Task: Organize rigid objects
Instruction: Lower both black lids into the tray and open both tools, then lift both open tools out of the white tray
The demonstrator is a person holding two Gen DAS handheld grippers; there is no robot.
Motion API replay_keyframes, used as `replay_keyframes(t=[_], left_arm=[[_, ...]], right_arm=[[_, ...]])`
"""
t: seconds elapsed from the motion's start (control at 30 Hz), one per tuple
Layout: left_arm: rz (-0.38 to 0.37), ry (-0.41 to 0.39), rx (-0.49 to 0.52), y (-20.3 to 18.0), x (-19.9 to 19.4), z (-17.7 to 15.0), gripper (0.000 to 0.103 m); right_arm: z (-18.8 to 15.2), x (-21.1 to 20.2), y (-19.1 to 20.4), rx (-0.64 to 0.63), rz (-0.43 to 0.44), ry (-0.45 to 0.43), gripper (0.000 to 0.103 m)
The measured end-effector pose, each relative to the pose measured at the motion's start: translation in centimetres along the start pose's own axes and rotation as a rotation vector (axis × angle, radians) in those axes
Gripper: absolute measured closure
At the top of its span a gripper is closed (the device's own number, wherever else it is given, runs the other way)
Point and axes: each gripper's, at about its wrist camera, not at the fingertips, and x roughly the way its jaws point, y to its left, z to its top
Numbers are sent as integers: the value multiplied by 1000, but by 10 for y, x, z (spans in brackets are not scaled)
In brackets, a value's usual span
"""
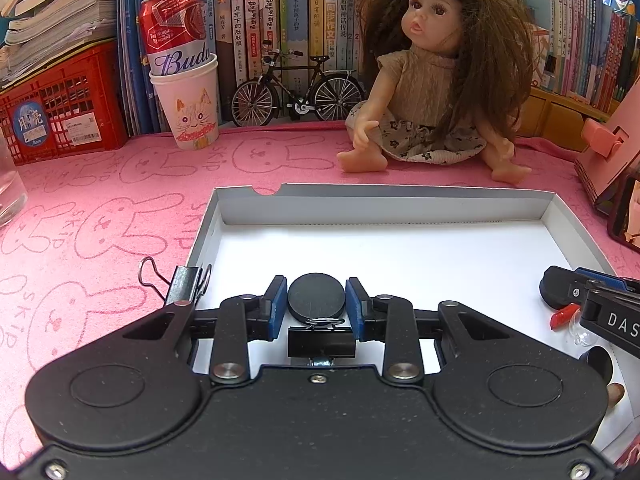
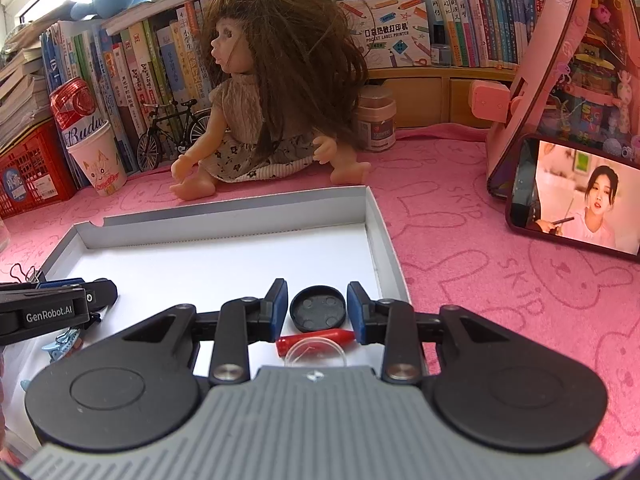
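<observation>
A shallow white box [image 1: 380, 206] lies on the pink cloth. Inside it, my left gripper [image 1: 317, 305] is shut on a flat black round disc [image 1: 316, 294], both blue pads against its rim. A black binder clip [image 1: 322, 342] lies just behind the disc, under the gripper. My right gripper [image 2: 318, 309] stands near the box's [image 2: 224, 216] right wall. A black round cap [image 2: 318, 312], hollow side up, rests on the floor between its pads with thin gaps on both sides. A red piece [image 2: 316, 338] and a clear disc [image 2: 316, 354] lie behind the cap.
Another binder clip [image 1: 184, 284] grips the box's left wall. A doll [image 1: 432, 80] sits behind the box, with a toy bicycle [image 1: 296, 92], a paper cup holding a can [image 1: 188, 108] and books. A phone [image 2: 576, 196] leans at the right. A blue hair clip [image 2: 60, 346] lies in the box.
</observation>
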Motion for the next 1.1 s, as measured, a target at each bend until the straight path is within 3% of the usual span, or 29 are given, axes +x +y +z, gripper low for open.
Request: replay_keyframes(t=[0.1, 0.2, 0.27, 0.33, 0.53, 0.6, 0.73, 1.1], left_arm=[[-1, 1, -4, 0, 0, 0, 70], [-12, 3, -5, 1, 0, 1, 62], [-26, 6, -2, 1, 0, 1, 56], [-31, 11, -3, 1, -1, 1, 45], [-36, -12, -11, 3, -9, -2, 32], [-33, -29, 12, 1, -14, -3, 29], [-26, -60, 53, -5, -27, -4, 26], [-65, -120, 29, -4, -70, -14, 24]], right_arm=[[0, 0, 0, -1, 0, 0, 58], [0, 0, 0, 1, 2, -2, 48], [0, -1, -1, 3, 6, -6, 47], [0, -2, -2, 8, 14, -9, 43], [-3, -12, 6, -44, 8, -43, 27], [-5, -16, 8, -65, 10, -58, 21], [-6, -25, 11, -73, 18, -78, 19], [-7, -58, 20, -114, 13, -129, 14]])
